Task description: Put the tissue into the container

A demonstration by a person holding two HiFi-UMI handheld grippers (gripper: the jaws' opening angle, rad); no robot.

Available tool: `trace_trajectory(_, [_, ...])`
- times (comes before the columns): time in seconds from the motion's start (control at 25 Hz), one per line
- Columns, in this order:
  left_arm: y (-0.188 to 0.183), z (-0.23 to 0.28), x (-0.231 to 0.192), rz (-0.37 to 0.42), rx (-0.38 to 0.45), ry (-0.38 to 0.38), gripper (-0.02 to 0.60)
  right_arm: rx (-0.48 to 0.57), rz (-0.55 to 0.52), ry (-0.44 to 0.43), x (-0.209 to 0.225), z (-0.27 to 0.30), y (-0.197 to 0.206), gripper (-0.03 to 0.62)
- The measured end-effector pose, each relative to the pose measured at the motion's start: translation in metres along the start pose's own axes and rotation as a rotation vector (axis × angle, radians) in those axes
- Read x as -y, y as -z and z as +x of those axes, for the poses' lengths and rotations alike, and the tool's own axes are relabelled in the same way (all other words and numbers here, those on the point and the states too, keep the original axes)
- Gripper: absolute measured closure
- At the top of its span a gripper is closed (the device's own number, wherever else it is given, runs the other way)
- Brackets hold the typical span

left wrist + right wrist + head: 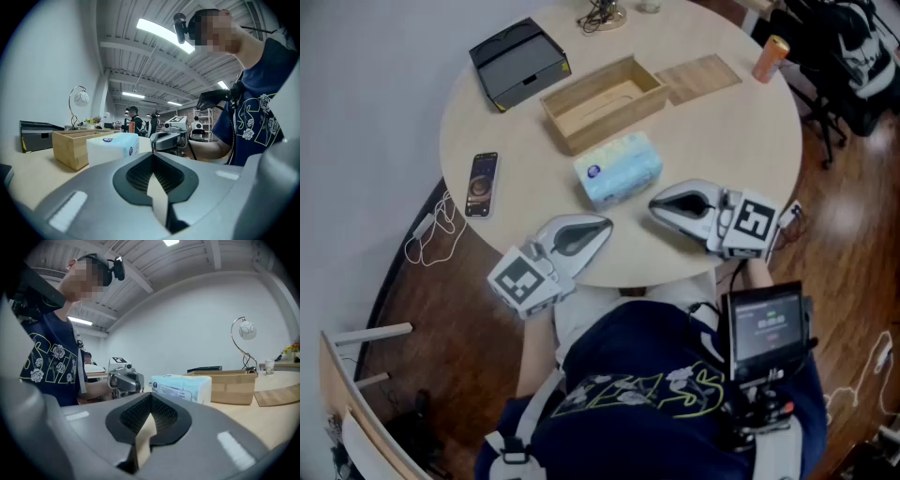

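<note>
A pale blue and white tissue pack (618,168) lies in the middle of the round table, just in front of an open wooden container (603,101). The left gripper (602,226) rests on the table's near edge, shut and empty, its tip pointing toward the pack (112,146). On the near right rests the right gripper (656,201), also shut with nothing in it, tip a short way from the pack (181,386). Each gripper view shows the other gripper beyond the pack, and the container (75,145) (234,384) behind.
A wooden lid (697,77) lies right of the container. A dark box (517,62) stands at the back left, a phone (482,184) near the left edge, an orange can (771,58) at the far right, a lamp base (602,15) at the back.
</note>
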State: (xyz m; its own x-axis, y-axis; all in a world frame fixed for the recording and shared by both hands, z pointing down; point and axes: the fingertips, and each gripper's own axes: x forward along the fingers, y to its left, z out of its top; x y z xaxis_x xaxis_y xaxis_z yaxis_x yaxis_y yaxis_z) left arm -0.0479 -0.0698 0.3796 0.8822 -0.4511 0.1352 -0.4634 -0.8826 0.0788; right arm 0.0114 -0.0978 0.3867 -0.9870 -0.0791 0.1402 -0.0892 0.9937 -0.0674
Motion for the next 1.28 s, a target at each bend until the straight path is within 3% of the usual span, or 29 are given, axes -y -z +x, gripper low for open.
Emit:
trace_trajectory(0.6, [0.0, 0.0, 0.002, 0.006, -0.002, 0.016, 0.578, 0.001, -0.01, 0.009, 0.001, 0.001, -0.002, 0.594])
trace_trajectory(0.64, [0.0, 0.001, 0.002, 0.007, -0.001, 0.023, 0.565, 0.006, -0.01, 0.015, 0.002, 0.0, -0.002, 0.594])
trace_trajectory(0.76, [0.001, -0.001, 0.002, 0.004, 0.001, 0.017, 0.386, -0.003, -0.002, -0.014, 0.005, -0.009, 0.001, 0.574])
trace_trajectory(0.84, [0.001, -0.006, -0.007, -0.007, 0.007, -0.034, 0.324, -0.039, 0.011, -0.053, 0.011, -0.019, 0.007, 0.392])
trace_trajectory(0.92, [0.001, -0.013, -0.024, -0.019, 0.012, -0.123, 0.189, -0.073, 0.022, -0.068, 0.028, -0.028, 0.012, 0.252])
trace_trajectory(0.96, [0.003, -0.018, -0.035, -0.02, 0.011, -0.164, 0.139, -0.085, 0.023, -0.067, 0.039, -0.03, 0.014, 0.2])
trace_trajectory(1.0, [0.005, -0.021, -0.045, -0.017, 0.007, -0.19, 0.127, -0.098, 0.019, -0.065, 0.051, -0.029, 0.015, 0.171])
trace_trajectory(1.08, [0.005, -0.017, -0.061, -0.012, -0.001, -0.201, 0.121, -0.123, 0.001, -0.068, 0.074, -0.021, 0.014, 0.154])
trace_trajectory(1.2, [0.003, 0.012, -0.077, -0.023, -0.031, -0.155, 0.123, -0.12, -0.009, -0.102, 0.093, 0.006, 0.005, 0.156])
trace_trajectory(1.28, [-0.007, 0.026, -0.088, -0.054, -0.029, -0.172, 0.149, -0.089, -0.036, -0.114, 0.093, 0.023, -0.006, 0.264])
